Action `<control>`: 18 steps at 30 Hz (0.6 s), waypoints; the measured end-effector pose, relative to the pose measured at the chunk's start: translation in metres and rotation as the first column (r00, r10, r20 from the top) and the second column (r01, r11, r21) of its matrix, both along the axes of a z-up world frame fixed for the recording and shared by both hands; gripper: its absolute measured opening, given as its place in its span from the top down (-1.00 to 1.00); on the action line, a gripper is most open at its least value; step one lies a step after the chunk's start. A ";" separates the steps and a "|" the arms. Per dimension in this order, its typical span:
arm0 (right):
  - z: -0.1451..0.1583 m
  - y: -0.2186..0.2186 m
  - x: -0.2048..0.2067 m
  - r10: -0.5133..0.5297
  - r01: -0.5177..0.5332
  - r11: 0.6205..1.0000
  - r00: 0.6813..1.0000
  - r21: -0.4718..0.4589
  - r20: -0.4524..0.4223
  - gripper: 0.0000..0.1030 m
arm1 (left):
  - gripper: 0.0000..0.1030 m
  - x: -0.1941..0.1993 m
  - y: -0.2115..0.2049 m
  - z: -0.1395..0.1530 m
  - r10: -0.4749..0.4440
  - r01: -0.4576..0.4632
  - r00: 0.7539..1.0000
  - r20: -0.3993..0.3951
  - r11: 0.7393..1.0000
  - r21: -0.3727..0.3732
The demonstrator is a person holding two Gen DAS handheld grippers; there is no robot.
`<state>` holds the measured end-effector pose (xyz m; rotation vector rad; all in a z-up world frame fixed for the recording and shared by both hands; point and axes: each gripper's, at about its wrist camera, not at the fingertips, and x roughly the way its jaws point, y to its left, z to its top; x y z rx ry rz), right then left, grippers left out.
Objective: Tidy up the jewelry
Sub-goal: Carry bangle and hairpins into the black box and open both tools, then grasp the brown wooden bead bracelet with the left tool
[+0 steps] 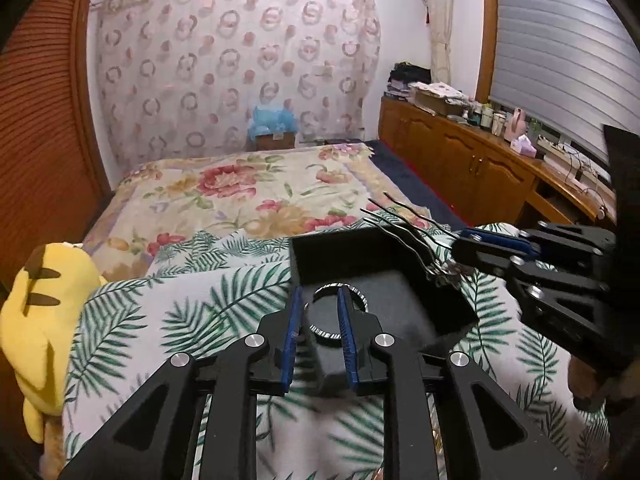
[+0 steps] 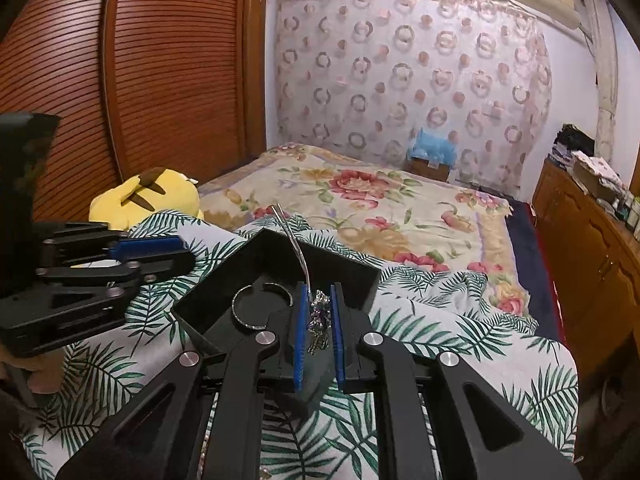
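Note:
A black open jewelry box (image 1: pixel 448 312) (image 2: pixel 224 288) sits on a palm-leaf cloth on the bed. A silver bracelet (image 1: pixel 320 330) (image 2: pixel 244 322) lies in it. My left gripper (image 1: pixel 319 300) hovers over the box, slightly open, its blue pads on either side of the bracelet's near part without clamping it. My right gripper (image 2: pixel 319 300) is shut on a jewelled hairpin (image 2: pixel 318 322) whose long metal prongs (image 1: pixel 404 228) stick up over the box. In the left wrist view the right gripper (image 1: pixel 460 246) comes in from the right at the box's right wall.
A yellow plush toy (image 1: pixel 36 304) (image 2: pixel 148 196) lies at the cloth's left. The floral bedspread (image 1: pixel 240 188) stretches behind. A wooden cabinet (image 1: pixel 480 160) with clutter runs along the right wall; a slatted wooden wardrobe (image 2: pixel 120 80) stands on the left.

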<state>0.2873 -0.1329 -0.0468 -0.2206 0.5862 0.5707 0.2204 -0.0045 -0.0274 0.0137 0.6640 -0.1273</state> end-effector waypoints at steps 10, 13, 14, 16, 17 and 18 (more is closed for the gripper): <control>-0.026 0.026 0.004 0.076 -0.080 0.996 0.988 -0.027 -0.136 0.75 | 0.55 -0.035 0.013 -0.003 -0.017 0.017 1.000 -0.004 1.000 0.003; -0.032 0.030 0.005 0.060 -0.068 0.997 0.987 -0.046 -0.150 0.74 | 0.55 -0.043 0.011 -0.006 -0.025 0.025 1.000 -0.011 1.000 -0.001; -0.032 0.031 0.004 0.058 -0.066 0.997 0.987 -0.045 -0.150 0.74 | 0.54 -0.046 0.010 -0.008 -0.030 0.030 0.999 -0.015 1.000 -0.005; -0.029 0.029 0.004 0.051 -0.058 0.998 0.988 -0.039 -0.144 0.72 | 0.54 -0.052 0.008 -0.011 -0.038 0.038 0.999 -0.020 0.999 -0.006; -0.027 0.027 0.004 0.047 -0.052 0.998 0.989 -0.035 -0.139 0.56 | 0.54 -0.055 0.007 -0.012 -0.042 0.042 0.999 -0.022 0.999 -0.006; -0.024 0.024 0.003 0.041 -0.044 0.999 0.991 -0.022 -0.129 0.41 | 0.53 -0.057 0.007 -0.014 -0.045 0.045 0.999 -0.024 0.999 -0.006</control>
